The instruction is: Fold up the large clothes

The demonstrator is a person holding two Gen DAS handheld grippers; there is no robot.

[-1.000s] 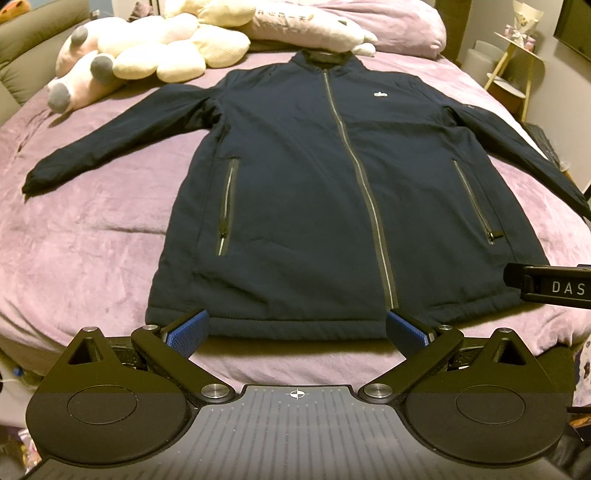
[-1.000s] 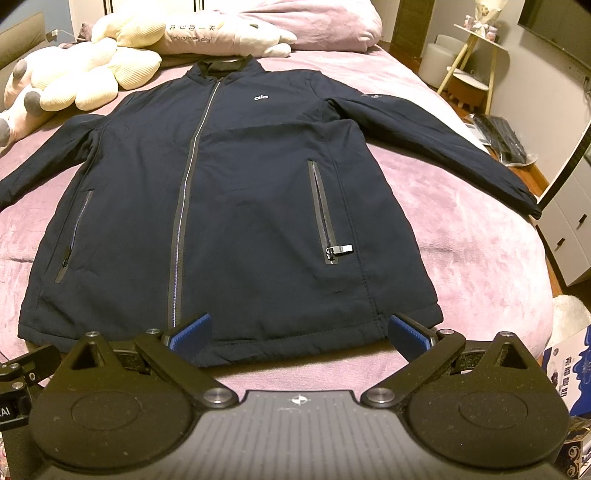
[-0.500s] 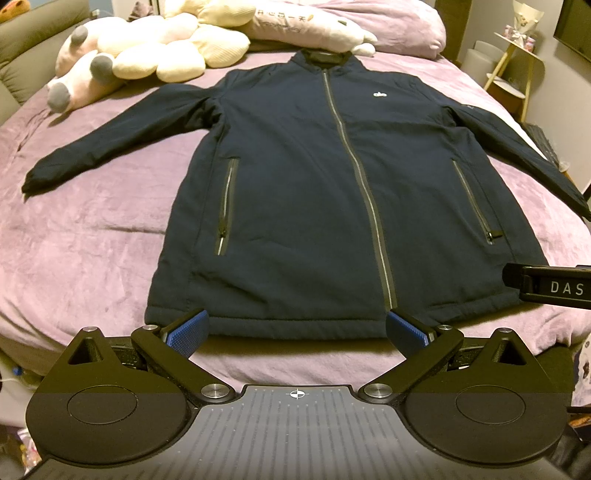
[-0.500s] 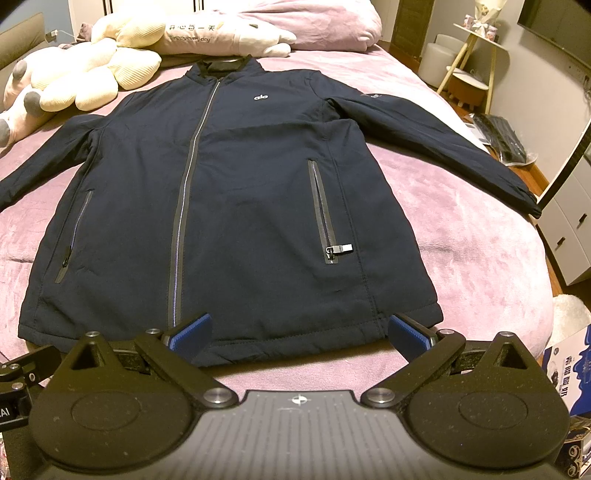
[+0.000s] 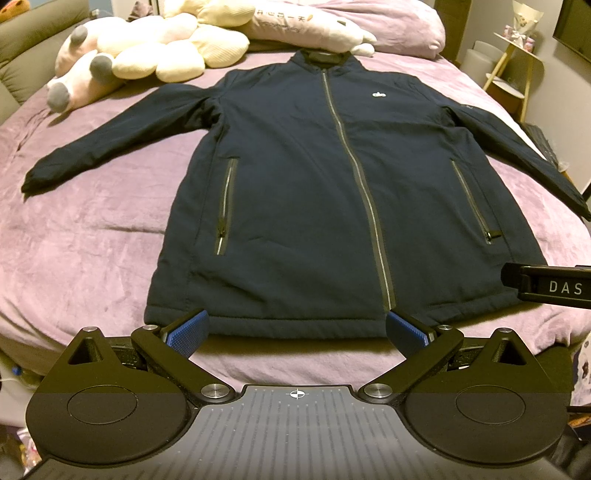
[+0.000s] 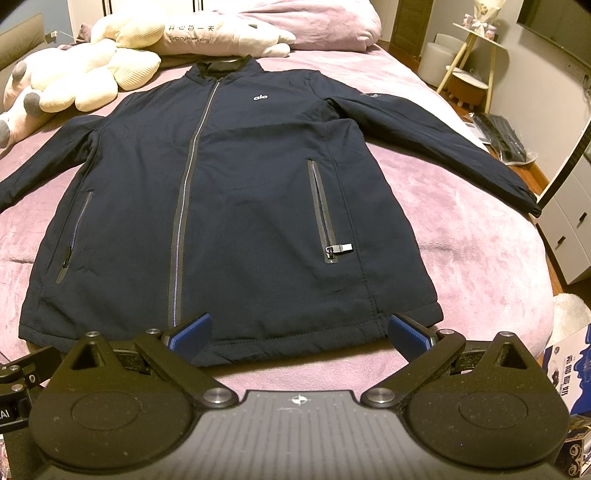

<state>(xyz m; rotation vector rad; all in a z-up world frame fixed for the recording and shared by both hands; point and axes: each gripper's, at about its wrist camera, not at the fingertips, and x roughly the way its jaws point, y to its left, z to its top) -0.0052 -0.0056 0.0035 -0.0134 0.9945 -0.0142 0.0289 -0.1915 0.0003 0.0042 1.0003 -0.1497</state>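
Observation:
A dark navy zip jacket lies flat and face up on a purple bed, zipped, both sleeves spread out to the sides. It also shows in the right wrist view. My left gripper is open and empty, just short of the jacket's hem, left of centre. My right gripper is open and empty, at the hem on the jacket's right half. The right gripper's black body shows at the right edge of the left wrist view.
Cream and pink plush toys and a lettered pillow lie at the head of the bed by the collar. A small side table and a white cabinet stand to the right of the bed.

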